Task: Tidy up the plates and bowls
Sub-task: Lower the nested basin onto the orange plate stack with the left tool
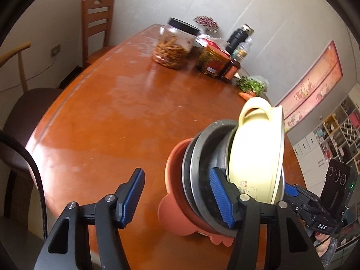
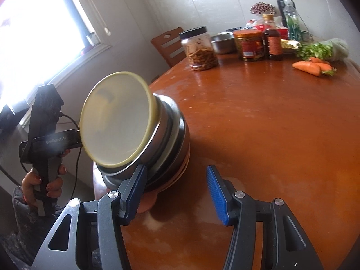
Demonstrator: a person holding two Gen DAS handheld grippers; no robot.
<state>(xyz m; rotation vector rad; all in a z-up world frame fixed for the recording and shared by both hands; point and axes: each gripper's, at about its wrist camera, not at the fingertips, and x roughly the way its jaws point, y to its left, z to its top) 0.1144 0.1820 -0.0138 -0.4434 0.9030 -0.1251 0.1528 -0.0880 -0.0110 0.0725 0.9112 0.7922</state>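
A tilted stack stands near the edge of the wooden table [image 1: 101,123]: a cream yellow bowl [image 1: 254,148] with a handle on top, steel bowls [image 1: 202,157] under it and a pink scalloped plate [image 1: 173,198] at the bottom. My left gripper [image 1: 177,171] is open, its right pad against the stack's side and its left pad free. From the other side my right gripper [image 2: 176,168] is open too. Its left pad touches the steel bowls [image 2: 173,121] below the yellow bowl [image 2: 117,123]; its right pad is free over the table. Whether the plate [image 2: 146,202] rests on the table is unclear.
At the table's far end stand a snack jar [image 2: 200,49], a steel bowl [image 2: 222,41], a red-labelled jar [image 2: 248,45], a sauce bottle [image 2: 273,42], greens and carrots [image 2: 310,66]. A wooden chair [image 1: 96,29] stands beyond. A hand [image 2: 42,186] holds the left gripper by the window.
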